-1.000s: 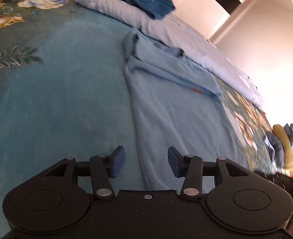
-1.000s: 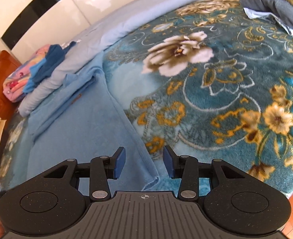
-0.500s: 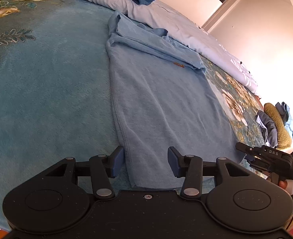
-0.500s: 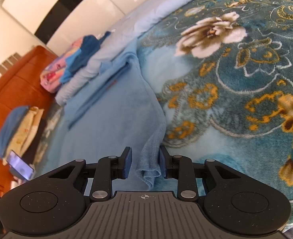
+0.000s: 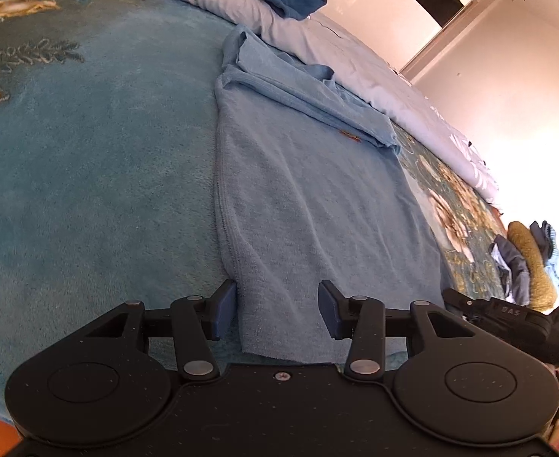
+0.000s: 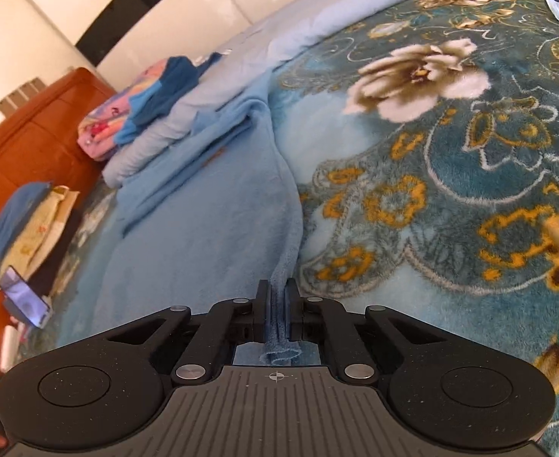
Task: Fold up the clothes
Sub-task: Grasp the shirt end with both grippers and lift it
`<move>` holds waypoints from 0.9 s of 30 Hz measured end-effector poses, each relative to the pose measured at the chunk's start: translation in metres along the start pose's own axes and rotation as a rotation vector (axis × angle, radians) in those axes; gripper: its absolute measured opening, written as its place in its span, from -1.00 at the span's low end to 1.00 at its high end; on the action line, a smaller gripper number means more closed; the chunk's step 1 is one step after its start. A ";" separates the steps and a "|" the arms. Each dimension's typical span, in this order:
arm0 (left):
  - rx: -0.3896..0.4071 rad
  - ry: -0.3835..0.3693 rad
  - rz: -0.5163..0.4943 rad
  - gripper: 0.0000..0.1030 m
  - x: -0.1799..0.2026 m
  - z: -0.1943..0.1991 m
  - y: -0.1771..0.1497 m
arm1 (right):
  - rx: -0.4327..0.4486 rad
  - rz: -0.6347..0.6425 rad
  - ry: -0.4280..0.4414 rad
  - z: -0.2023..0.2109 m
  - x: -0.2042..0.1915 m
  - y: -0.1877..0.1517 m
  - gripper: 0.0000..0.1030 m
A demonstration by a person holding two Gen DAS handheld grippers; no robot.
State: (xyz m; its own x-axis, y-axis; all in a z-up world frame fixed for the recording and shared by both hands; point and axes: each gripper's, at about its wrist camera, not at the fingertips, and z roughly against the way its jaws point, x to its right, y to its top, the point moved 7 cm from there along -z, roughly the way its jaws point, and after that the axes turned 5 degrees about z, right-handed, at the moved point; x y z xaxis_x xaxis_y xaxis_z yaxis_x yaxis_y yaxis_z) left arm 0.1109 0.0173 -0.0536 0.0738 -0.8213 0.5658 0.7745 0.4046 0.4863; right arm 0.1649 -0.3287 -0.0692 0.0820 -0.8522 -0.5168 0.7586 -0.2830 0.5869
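A long, light-blue fleecy garment (image 5: pixel 317 205) is lying lengthwise on the bed, spread over a teal plush blanket (image 5: pixel 89 190) patterned with cream and gold flowers. Its far end is already sitting doubled over in neat layers near the pale-blue rolled quilt (image 5: pixel 355 72), so the sides or sleeves are looking tucked in; the long body is still lying flat, with the lengthwise fold apparently not yet made.

The right hand-held gripper (image 6: pixel 277 304) is clamping the near right corner of the garment, with a bunched ridge of blue cloth squeezed between its pads. The left hand-held gripper (image 5: pixel 277 308) is straddling the near left corner with its jaws closing, the cloth edge lying between them but the pads not yet pressing on it.

Judging by this, the fold is roughly midway: once both corners are held, the near hem is likely waiting to be carried toward the far end. More clothes, a heap (image 5: pixel 523 262) at the bed's edge, are apparently still waiting.
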 end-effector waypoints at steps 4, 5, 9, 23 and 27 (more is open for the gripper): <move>0.002 0.060 -0.007 -0.98 -0.003 0.000 0.001 | -0.014 -0.006 -0.013 0.004 -0.002 -0.004 -0.93; 0.008 0.061 -0.002 -0.98 -0.004 0.002 0.001 | -0.022 -0.004 -0.015 0.004 -0.003 -0.006 -0.93; 0.031 0.052 0.020 -0.98 -0.010 0.014 0.007 | -0.042 -0.004 -0.009 0.008 -0.013 -0.012 -0.93; 0.043 0.017 0.029 -0.84 -0.039 0.026 0.006 | -0.093 0.027 0.002 0.018 -0.030 -0.039 -0.92; 0.030 -0.058 0.031 -0.20 -0.037 0.022 0.005 | -0.117 0.046 0.008 0.012 -0.032 -0.040 -0.91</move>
State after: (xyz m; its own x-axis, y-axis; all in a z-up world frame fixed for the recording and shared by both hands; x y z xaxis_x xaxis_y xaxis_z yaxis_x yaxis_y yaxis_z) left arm 0.0985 0.0582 -0.0573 0.0604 -0.7840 0.6179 0.7532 0.4420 0.4871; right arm 0.1242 -0.2955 -0.0691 0.1229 -0.8595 -0.4961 0.8241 -0.1902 0.5336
